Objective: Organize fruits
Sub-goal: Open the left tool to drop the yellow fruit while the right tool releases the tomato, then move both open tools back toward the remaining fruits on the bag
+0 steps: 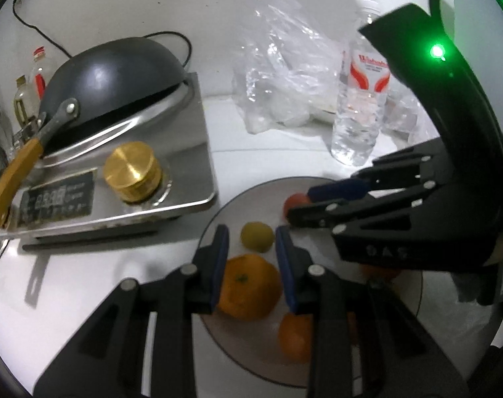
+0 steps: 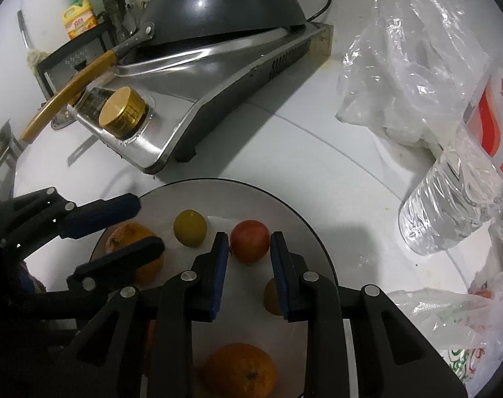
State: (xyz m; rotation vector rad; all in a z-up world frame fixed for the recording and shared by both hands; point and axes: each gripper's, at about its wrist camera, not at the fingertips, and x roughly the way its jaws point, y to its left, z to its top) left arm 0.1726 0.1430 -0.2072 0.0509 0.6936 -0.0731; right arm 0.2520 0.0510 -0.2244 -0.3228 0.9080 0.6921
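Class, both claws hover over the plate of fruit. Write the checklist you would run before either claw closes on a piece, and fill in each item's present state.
1. Left claw open: ok.
2. Right claw open: ok.
3. Red fruit sits between the right claw's fingers: ok, just ahead of the tips.
4. Large orange lies between the left claw's fingers: ok.
5. Claws clear of each other: cannot tell, they are close.
6. Water bottle stands off the plate: ok.
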